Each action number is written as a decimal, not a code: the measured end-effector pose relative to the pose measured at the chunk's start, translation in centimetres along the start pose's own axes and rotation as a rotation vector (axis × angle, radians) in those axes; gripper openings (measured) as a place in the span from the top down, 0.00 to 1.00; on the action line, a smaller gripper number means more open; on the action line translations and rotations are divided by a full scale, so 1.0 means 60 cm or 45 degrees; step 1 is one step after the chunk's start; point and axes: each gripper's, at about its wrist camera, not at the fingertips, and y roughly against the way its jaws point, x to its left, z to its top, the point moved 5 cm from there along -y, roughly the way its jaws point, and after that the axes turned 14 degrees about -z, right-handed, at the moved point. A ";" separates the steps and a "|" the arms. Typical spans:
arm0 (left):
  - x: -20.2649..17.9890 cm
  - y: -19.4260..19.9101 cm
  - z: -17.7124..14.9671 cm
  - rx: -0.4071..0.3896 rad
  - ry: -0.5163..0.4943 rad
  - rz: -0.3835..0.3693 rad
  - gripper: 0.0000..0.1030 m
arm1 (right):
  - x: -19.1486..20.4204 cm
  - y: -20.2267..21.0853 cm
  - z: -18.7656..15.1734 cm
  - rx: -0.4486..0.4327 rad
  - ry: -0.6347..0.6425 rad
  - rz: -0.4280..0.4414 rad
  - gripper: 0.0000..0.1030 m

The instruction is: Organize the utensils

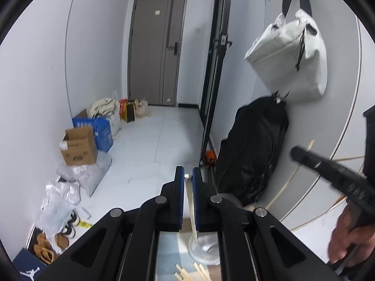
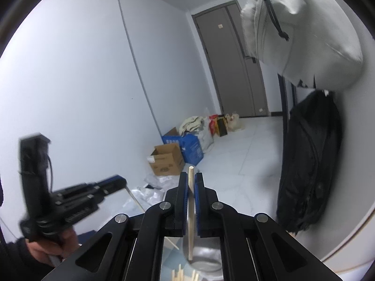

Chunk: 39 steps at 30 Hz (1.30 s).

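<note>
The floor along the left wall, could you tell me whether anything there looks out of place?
Yes: an open cardboard box, a blue box, crumpled plastic bags and loose shoes lie in a heap against the wall, more like dumped clutter than storage.

Black hand-held gripper [image 1: 188,182] frames, blue finger pads [image 1: 181,196], silver pivot screws; dark sleeves.

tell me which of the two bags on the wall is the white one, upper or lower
The upper bag is white, hanging by dark straps. The lower bag just beneath it is black.
</note>
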 end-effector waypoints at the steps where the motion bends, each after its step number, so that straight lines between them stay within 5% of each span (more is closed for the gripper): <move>1: -0.005 -0.003 0.009 -0.009 -0.015 -0.007 0.98 | -0.001 -0.003 0.005 -0.002 0.002 -0.005 0.96; 10: -0.029 -0.066 0.041 -0.010 -0.095 -0.048 0.98 | -0.014 -0.050 0.038 -0.044 0.037 -0.072 0.96; 24: -0.020 -0.135 -0.004 0.175 -0.052 -0.237 0.96 | -0.043 -0.149 -0.030 0.068 0.002 -0.038 0.95; 25: -0.020 -0.140 -0.006 0.196 -0.053 -0.241 0.95 | -0.046 -0.152 -0.038 0.079 -0.006 -0.034 0.93; 27: -0.016 -0.143 -0.018 0.236 -0.045 -0.238 0.72 | -0.055 -0.155 -0.050 0.106 -0.036 -0.017 0.90; 29: -0.003 -0.134 -0.023 0.218 -0.007 -0.231 0.62 | -0.065 -0.158 -0.060 0.138 -0.073 -0.008 0.81; 33: 0.019 -0.116 -0.024 0.206 0.066 -0.193 0.62 | -0.106 -0.142 -0.083 0.148 -0.224 -0.001 0.60; 37: 0.043 -0.089 -0.036 0.154 0.138 -0.126 0.61 | -0.128 -0.122 -0.101 0.175 -0.275 -0.023 0.58; 39: 0.052 -0.079 -0.049 0.147 0.178 -0.092 0.50 | -0.130 -0.108 -0.109 0.174 -0.270 -0.043 0.51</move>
